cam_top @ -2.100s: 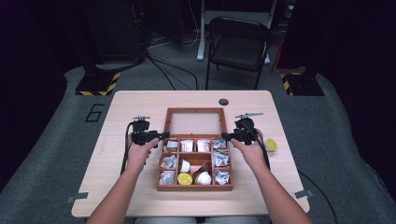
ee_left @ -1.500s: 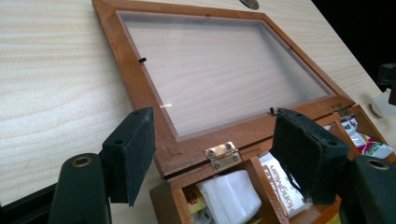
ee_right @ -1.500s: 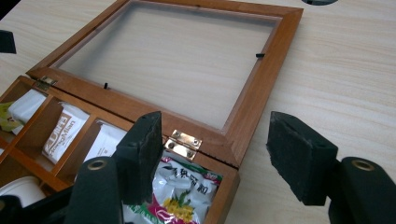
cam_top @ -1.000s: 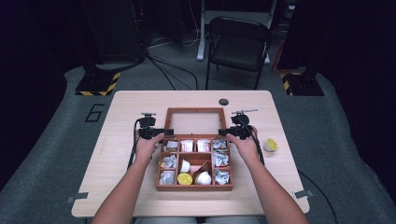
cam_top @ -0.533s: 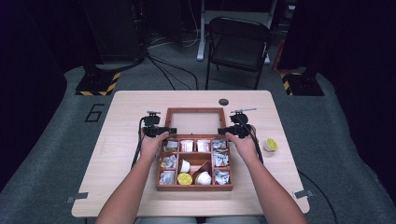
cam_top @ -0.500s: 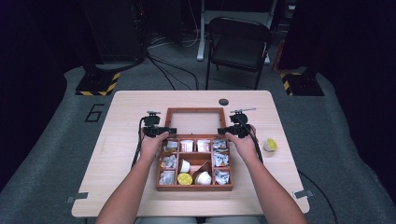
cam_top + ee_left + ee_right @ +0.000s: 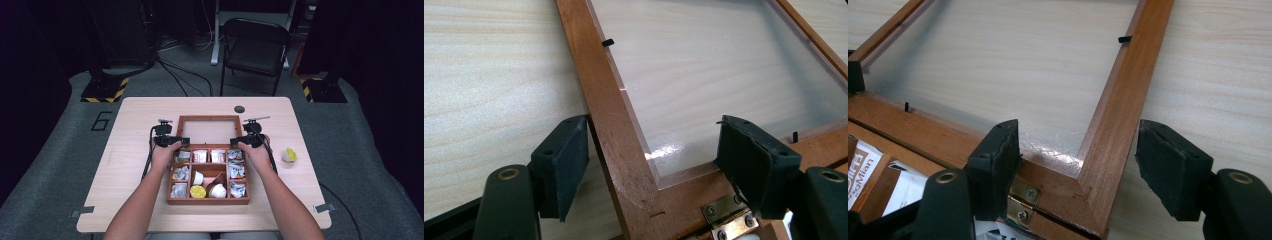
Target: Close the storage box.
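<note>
A wooden compartment box (image 7: 172,201) holds white packets and small cups. Its framed lid (image 7: 207,119) with a clear pane lies open flat on the table behind it. My left gripper (image 7: 176,141) is at the lid's near left corner. In the left gripper view, that gripper (image 7: 654,165) is open and straddles the lid's left rail (image 7: 594,75) by the brass hinge (image 7: 724,217). My right gripper (image 7: 241,141) is at the near right corner. In the right gripper view, this gripper (image 7: 1080,167) is open astride the right rail (image 7: 1130,85).
A small yellow-topped cup (image 7: 289,155) sits on the table (image 7: 135,115) right of the box. A dark disc (image 7: 239,109) lies behind the lid. A folding chair (image 7: 255,47) stands beyond the table's far edge.
Both grippers have moved inward to the lid's near corners, the left one farther. Each now has a side rail between its open jaws.
</note>
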Demonstrator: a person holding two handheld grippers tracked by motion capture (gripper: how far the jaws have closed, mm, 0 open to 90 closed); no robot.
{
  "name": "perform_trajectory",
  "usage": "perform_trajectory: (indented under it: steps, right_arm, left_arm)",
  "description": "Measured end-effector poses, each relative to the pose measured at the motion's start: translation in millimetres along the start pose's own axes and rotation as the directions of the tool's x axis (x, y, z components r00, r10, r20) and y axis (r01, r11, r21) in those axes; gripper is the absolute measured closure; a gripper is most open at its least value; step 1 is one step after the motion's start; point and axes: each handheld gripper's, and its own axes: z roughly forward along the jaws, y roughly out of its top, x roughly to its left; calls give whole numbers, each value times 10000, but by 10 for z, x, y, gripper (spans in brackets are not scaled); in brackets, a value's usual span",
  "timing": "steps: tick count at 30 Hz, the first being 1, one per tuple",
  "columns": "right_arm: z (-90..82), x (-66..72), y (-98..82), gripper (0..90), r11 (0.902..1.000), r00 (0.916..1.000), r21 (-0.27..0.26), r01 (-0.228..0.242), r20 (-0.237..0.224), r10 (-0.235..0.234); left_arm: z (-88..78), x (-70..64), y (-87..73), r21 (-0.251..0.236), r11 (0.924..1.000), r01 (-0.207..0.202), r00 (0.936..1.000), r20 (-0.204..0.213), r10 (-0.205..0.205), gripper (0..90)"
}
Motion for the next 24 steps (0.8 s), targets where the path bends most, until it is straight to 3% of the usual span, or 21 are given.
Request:
perform_trajectory:
  steps: [12, 24]
  right_arm:
    - [36, -19, 8, 306, 9996, 9995, 90, -254, -175, 255]
    - [78, -48, 16, 271, 9992, 9984, 97, -396, -389, 400]
  left_arm:
    - [28, 10, 2, -9, 9997, 245, 9997, 90, -245, 270]
    - [81, 22, 2, -56, 9981, 616, 9972, 432, -613, 251]
